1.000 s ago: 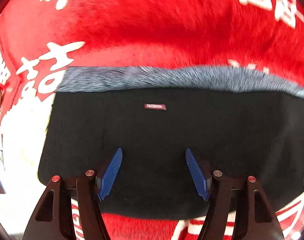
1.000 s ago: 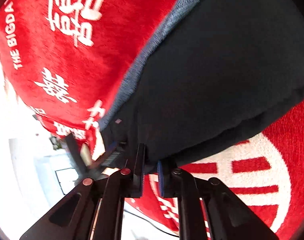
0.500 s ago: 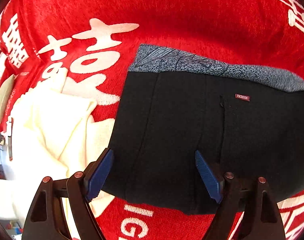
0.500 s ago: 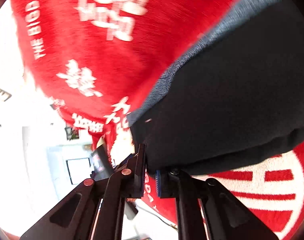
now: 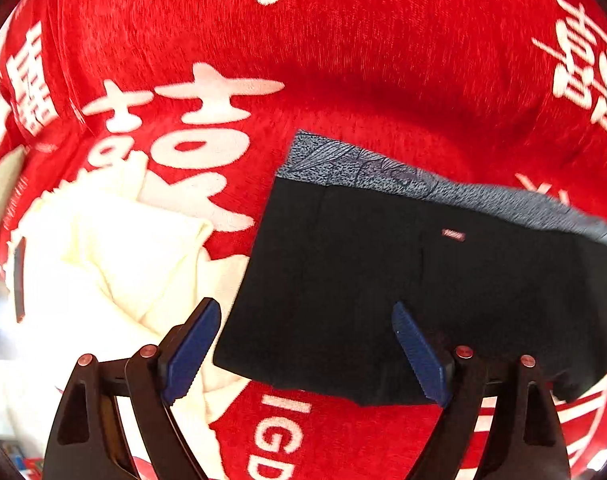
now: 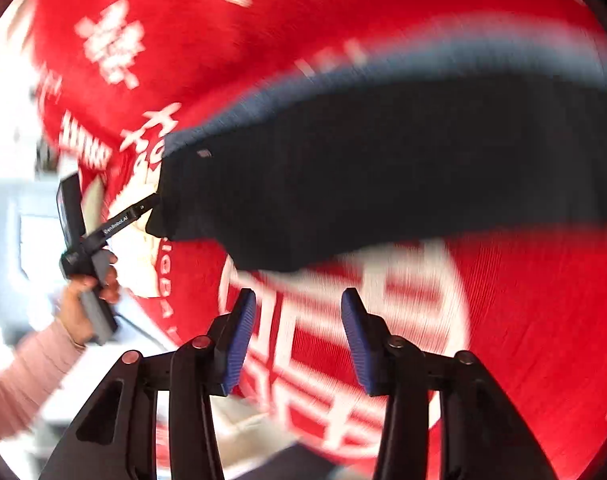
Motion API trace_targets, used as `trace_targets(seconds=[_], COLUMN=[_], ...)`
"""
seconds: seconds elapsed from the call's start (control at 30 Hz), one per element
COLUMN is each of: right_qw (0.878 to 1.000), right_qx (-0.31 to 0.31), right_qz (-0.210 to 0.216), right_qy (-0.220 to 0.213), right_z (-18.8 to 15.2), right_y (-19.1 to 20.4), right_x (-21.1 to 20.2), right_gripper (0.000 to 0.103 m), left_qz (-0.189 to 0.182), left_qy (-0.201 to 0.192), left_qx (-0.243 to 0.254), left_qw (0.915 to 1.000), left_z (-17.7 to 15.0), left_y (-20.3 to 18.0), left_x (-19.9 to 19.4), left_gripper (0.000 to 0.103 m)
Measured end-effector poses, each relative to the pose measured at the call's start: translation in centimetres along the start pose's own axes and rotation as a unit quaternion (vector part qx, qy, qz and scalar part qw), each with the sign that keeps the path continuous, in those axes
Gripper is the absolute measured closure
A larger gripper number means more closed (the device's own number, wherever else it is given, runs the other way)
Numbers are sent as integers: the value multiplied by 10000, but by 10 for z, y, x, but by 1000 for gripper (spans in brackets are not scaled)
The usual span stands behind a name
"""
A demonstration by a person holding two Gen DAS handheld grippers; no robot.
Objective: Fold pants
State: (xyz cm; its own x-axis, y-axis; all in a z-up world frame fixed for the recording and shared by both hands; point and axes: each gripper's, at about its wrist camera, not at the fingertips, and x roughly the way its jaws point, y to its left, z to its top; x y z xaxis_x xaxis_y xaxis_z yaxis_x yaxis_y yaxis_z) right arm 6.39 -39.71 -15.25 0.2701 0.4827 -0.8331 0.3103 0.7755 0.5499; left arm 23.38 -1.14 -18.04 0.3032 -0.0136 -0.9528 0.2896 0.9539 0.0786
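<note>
Right gripper has let go since half a second ago: then its jaws were pinched on the near hem of the pants, now they stand wide apart with only red cloth showing between them, clear of the fabric. Left gripper was already spread and has stayed so, holding nothing; its view has slid leftward, so the pants sit more toward 3 o'clock than before.

Black pants lie folded flat on the red blanket, a compact rectangle with the grey patterned waistband along the far edge at 12 to 2 o'clock. Small red label on the black panel just under the waistband. Left gripper's right finger is over the near part of the pants; its left finger sits beside the pants' left edge, over the cream cloth. Cannot tell if either touches fabric.

Cream cloth is bunched on the blanket at 8 to 9 o'clock in the left wrist view, just beside the pants.

Right wrist view is motion-blurred: pants stretch from 9 to 3 o'clock across mid-frame, near hem beyond the fingertips. Person's left hand, pink sleeve, grips the other tool at 8 o'clock, that tool reaching the pants' left corner.
</note>
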Motion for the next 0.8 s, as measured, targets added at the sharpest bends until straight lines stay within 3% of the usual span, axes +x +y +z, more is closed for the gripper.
trace_targets(seconds=[0.07, 0.13, 0.27, 0.4, 0.53, 0.6, 0.63, 0.73, 0.8], right_qw=[9969, 9844, 9604, 9361, 9158, 9105, 9059, 9168, 9336], right_qx=[-629, -1435, -2434, -3166, -3580, -3456, -3407, -3160, -2724], right_qz=[-452, -986, -1356, -1519, -1781, -2126, -2374, -2339, -2250], right_qy=[-133, -253, -19, 196, 381, 799, 837, 697, 591], right_z=[38, 76, 116, 137, 144, 148, 149, 160, 174], right_y=[20, 44, 68, 98, 108, 102, 98, 98, 94], right_x=[2, 17, 53, 93, 135, 159, 165, 160, 152], right_gripper=[54, 54, 54, 54, 55, 86, 91, 95, 93], left_qz=[-198, -355, -846, -1240, -1511, -1585, -1582, -1525, -1508], left_qy=[178, 379, 724, 1003, 824, 767, 736, 645, 647], left_qx=[-73, -173, -687, -1502, -2380, -2640, -2734, -2808, -2905], left_qw=[9996, 9985, 9914, 9757, 9559, 9483, 9459, 9454, 9427], left_z=[-1, -12, -46, -61, -59, -56, -53, -44, -41], left_y=[1, -5, -13, -5, 13, 17, 19, 23, 27], left_x=[1, 0, -2, 18, 25, 27, 28, 28, 29], left_gripper=[14, 14, 14, 14, 14, 14, 14, 21, 21])
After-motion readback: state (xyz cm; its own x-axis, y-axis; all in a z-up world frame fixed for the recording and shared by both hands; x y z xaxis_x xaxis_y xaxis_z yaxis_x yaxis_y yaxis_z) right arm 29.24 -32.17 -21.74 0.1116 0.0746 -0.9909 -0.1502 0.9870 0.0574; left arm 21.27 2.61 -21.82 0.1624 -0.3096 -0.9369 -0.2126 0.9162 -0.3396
